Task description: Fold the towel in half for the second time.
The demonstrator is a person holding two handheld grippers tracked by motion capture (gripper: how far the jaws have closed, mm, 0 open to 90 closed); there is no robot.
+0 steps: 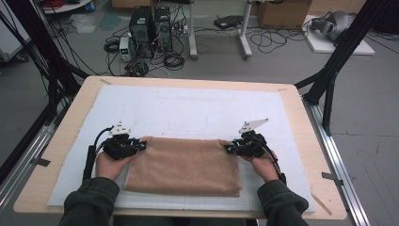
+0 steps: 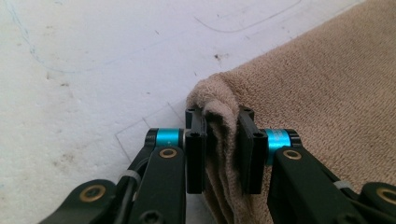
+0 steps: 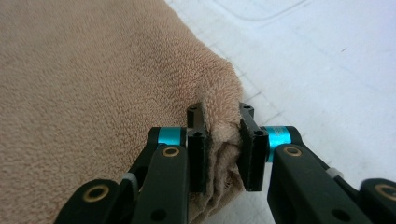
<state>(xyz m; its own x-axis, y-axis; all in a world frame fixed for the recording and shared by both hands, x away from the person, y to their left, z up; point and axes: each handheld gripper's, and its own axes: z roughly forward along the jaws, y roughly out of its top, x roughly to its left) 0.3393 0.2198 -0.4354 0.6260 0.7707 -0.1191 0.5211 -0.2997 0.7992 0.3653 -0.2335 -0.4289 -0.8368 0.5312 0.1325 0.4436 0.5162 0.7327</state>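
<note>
I had the tan towel [image 1: 183,165] lying flat and folded on the white mat [image 1: 188,108] at the near side of the table [image 1: 301,117], its long edges running left to right. My left claw [image 1: 141,145] was at the far left corner, and in the left gripper view the claw [image 2: 224,149] was pinching a bunched fold of that corner between its pads. My right claw [image 1: 229,148] sat at the far right corner, and the right gripper view showed the claw [image 3: 223,151] pressed onto a gathered ridge of cloth in the same way. I judged this to be the grasp step of a fold, with both far corners now gripped. The next move, as I saw it, called for lifting both corners together, level with each other, and carrying them toward the near edge without letting either one slip or the towel skew.
</note>
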